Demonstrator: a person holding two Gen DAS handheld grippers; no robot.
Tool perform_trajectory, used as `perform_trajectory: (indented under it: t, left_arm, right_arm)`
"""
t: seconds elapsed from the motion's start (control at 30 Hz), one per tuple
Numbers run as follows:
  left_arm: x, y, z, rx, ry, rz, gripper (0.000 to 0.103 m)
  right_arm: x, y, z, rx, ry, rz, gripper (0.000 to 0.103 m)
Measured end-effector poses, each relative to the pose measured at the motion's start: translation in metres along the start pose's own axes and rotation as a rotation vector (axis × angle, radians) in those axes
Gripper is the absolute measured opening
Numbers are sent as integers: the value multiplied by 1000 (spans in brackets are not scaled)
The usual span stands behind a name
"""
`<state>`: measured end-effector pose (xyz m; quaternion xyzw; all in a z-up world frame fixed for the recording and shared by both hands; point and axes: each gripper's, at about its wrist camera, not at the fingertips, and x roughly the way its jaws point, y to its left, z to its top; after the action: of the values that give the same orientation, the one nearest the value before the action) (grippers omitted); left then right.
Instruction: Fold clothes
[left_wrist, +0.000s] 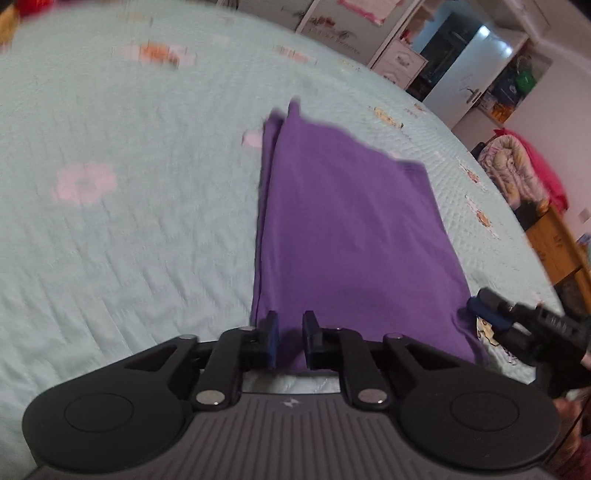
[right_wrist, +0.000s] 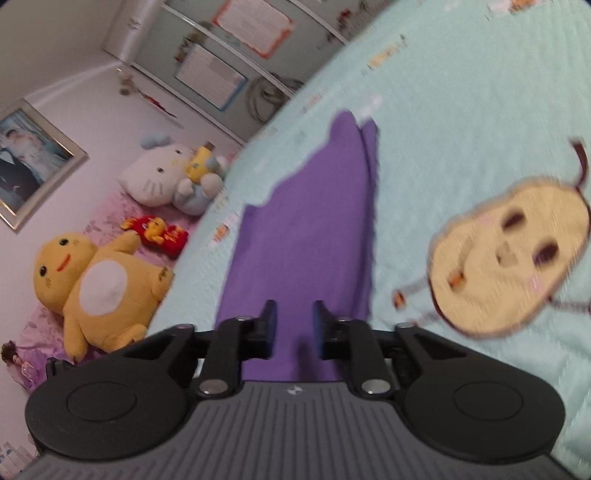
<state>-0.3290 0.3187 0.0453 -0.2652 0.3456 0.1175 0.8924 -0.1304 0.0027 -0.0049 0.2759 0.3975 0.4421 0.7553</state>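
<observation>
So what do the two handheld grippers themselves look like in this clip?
Both look alike. The left gripper and right gripper each have a grey ribbed body with a small pale logo, two round black side discs, black linkage arms with silver pivot pins, and black fingers with dark blue pads. No cables or sleeves are clearly visible.

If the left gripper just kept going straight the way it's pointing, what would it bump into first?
Most likely the purple cloth spread on the bed cover. The left gripper tilts down over the cloth's near edge, jaws slightly apart, nothing else ahead. The picture is blurred, so the exact spot is unclear.
</observation>
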Motion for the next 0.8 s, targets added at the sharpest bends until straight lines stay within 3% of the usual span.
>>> perform_trajectory:
  t: [0.07,0.2,0.3,0.37,0.4,0.47,0.53,0.57,0.6,0.63,0.7,0.73,0.8]
  left_arm:
    - [-14,-15,18,49,-88,-24,14]
    - [-1,-39,84,87,-226,-153,33]
    - [45,-46,131,58,-291,-232,35]
    - [86,-34,154,-45,-275,-267,35]
    - [107,-24,158,-94,-271,-253,35]
    - [144,0,160,-197,-249,-187,35]
    - [173,34,148,-327,-228,-59,25]
    - [179,52,137,-398,-247,-87,6]
    - [185,69,128,-463,-265,-115,6]
    - [184,74,126,-485,-272,-140,6]
    - [182,74,128,-474,-276,-141,5]
    - [180,72,131,-477,-276,-135,5]
    - [177,69,137,-486,-277,-124,6]
  right_arm:
    - [5,-1,15,20,-28,14,24]
    - [24,-2,52,44,-91,35,24]
    - [55,1,89,61,-163,53,24]
    - [78,-1,111,110,-207,90,26]
    - [90,-4,120,140,-221,110,28]
    - [118,-16,135,175,-201,135,48]
    - [145,-34,145,205,-185,112,49]
    - [152,-50,143,225,-201,43,48]
    - [158,-67,138,248,-211,-16,35]
    - [160,-83,133,279,-231,-43,0]
    - [156,-89,129,283,-261,-6,5]
    - [157,-84,130,252,-254,-24,10]
    - [157,-77,132,212,-249,-48,12]
